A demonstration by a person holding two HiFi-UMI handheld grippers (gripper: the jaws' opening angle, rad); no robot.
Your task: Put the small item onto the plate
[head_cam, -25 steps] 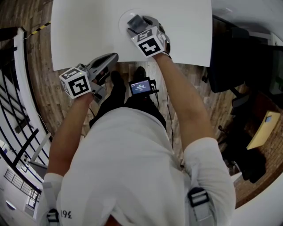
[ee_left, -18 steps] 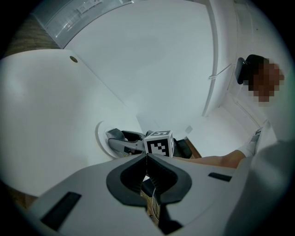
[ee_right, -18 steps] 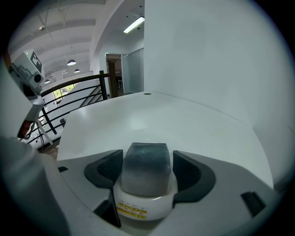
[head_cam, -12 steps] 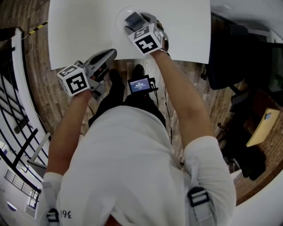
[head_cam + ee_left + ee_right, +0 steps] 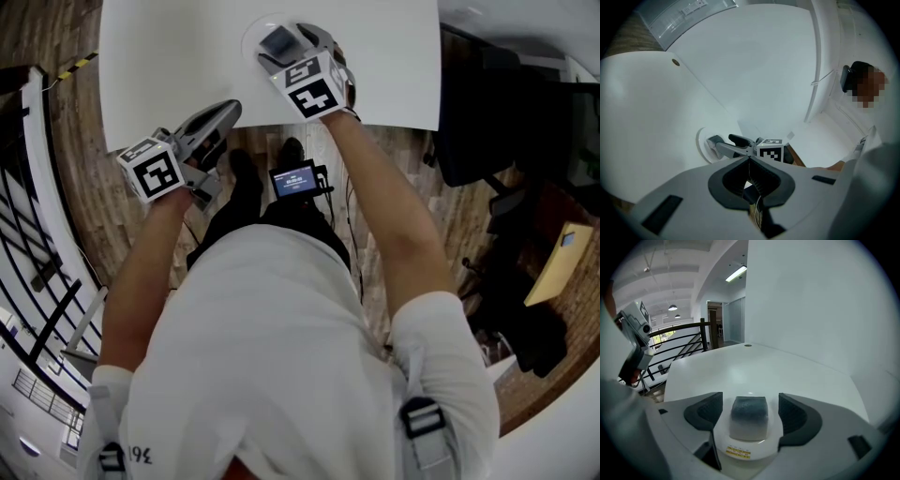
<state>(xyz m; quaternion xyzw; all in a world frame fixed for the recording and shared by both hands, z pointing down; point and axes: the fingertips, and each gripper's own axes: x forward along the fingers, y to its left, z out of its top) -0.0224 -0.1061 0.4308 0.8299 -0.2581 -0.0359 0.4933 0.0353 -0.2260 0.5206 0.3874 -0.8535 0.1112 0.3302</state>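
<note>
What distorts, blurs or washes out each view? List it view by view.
Head view: fisheye bows the edges of the white table, and the right side sinks into shadow. Left gripper view: black round vignette, table nearly washed out. Right gripper view: the small item on the plate looks soft, close to the lens; the ceiling lamp glares.

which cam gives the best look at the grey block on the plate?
Right gripper view: the grey block sits large and centred on the plate, whole top visible. Head view shows the grey block small near the top; left gripper view only a distant sliver.
</note>
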